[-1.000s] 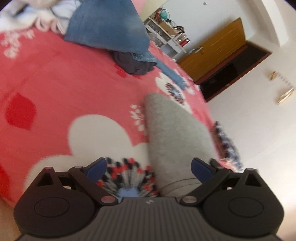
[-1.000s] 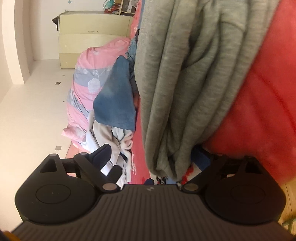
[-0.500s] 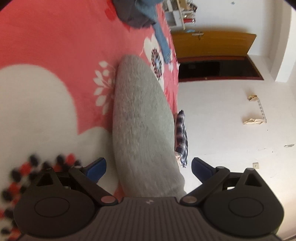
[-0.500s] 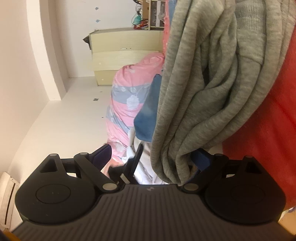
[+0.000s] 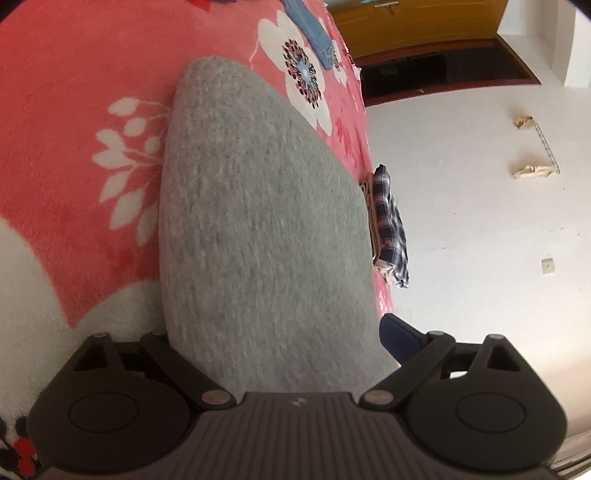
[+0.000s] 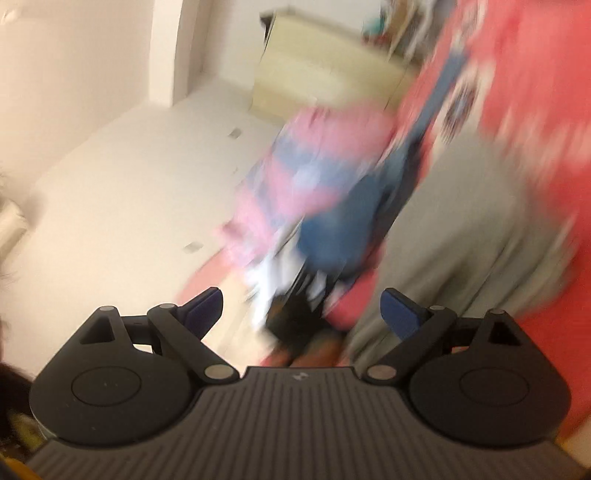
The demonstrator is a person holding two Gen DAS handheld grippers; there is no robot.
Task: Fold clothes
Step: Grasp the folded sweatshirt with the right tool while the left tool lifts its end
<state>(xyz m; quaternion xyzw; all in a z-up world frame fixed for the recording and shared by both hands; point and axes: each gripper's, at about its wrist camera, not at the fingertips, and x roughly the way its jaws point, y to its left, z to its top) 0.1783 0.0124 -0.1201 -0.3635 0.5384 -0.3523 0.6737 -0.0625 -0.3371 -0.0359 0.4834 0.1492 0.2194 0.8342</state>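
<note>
A grey knit garment lies on the red flowered bed cover. In the left wrist view it runs forward from between the fingers of my left gripper; the jaws stand wide apart around it and the left fingertip is hidden by the cloth. In the blurred right wrist view my right gripper is open and holds nothing. The grey garment lies on the bed to the right of it.
A folded plaid garment sits at the bed's edge. A pile of blue, white and pink clothes lies beyond my right gripper. A wooden door and a cream cabinet stand by the walls.
My right gripper has let go of the hanging grey garment and swung away fast. My left gripper has moved in closer over the grey cloth.
</note>
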